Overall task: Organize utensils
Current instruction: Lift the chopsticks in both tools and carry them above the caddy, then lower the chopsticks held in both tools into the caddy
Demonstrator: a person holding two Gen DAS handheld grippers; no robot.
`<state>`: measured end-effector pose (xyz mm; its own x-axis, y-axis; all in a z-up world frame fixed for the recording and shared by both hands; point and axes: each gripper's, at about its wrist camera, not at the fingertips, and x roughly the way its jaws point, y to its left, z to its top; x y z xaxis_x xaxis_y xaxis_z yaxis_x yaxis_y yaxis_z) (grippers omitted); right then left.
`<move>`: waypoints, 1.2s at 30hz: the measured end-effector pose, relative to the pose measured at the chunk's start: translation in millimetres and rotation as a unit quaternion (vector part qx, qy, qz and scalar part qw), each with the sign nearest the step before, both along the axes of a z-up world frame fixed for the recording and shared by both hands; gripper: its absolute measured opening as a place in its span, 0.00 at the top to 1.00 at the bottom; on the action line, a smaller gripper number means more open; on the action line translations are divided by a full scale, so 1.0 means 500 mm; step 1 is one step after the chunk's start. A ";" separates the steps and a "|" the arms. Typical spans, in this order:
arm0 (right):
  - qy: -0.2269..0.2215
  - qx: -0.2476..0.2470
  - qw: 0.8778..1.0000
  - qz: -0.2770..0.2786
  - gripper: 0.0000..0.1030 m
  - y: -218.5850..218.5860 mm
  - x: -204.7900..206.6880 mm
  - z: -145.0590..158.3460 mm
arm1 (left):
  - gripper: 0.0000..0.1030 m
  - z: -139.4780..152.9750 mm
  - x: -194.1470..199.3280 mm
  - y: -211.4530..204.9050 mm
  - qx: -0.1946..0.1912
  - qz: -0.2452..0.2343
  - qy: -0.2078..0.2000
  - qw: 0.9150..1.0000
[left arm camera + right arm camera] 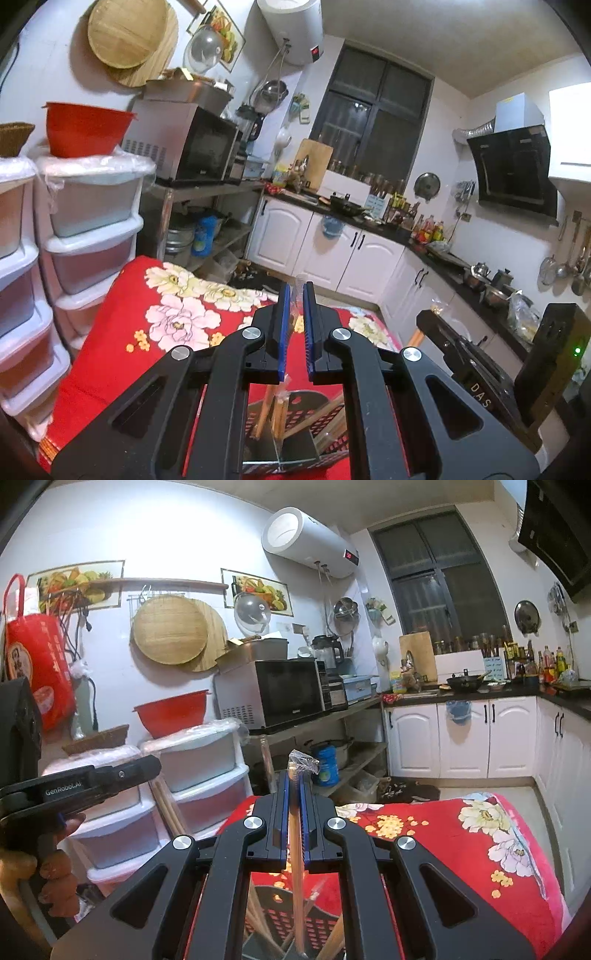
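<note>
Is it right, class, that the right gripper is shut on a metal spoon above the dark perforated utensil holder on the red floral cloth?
Not a metal spoon: the right gripper is shut on plastic-wrapped wooden chopsticks, above the dark perforated utensil holder on the red floral cloth, as the right wrist view shows.

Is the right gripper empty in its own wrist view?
No: the right gripper is shut on a wrapped chopstick running between its blue pads.

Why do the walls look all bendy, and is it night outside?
Left wrist view: the fisheye lens bends the drawers and darkens the corners; the window is dark. Right wrist view: same curving, the cabinets lean, and the chopsticks up close look soft.
</note>
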<state>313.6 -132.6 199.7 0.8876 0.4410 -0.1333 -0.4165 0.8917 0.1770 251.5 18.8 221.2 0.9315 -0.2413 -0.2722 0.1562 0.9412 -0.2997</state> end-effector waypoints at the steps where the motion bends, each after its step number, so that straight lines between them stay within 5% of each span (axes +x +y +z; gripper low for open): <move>1: 0.001 -0.003 1.000 -0.002 0.95 0.004 0.005 -0.008 | 0.98 -0.008 0.004 0.001 0.000 0.000 0.003 1.000; 19: 0.036 -0.002 0.999 0.001 0.95 0.031 0.031 -0.129 | 0.98 -0.117 0.044 -0.025 0.018 -0.008 0.050 0.999; 36: 0.072 -0.017 0.997 -0.004 0.94 0.032 0.021 -0.158 | 0.97 -0.141 0.037 -0.023 0.020 -0.008 0.068 0.997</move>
<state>324.0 -116.8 120.9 0.8615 0.4274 -0.2741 -0.3820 0.9012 0.2046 270.0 7.1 150.5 0.8819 -0.2418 -0.4047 0.1316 0.9506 -0.2813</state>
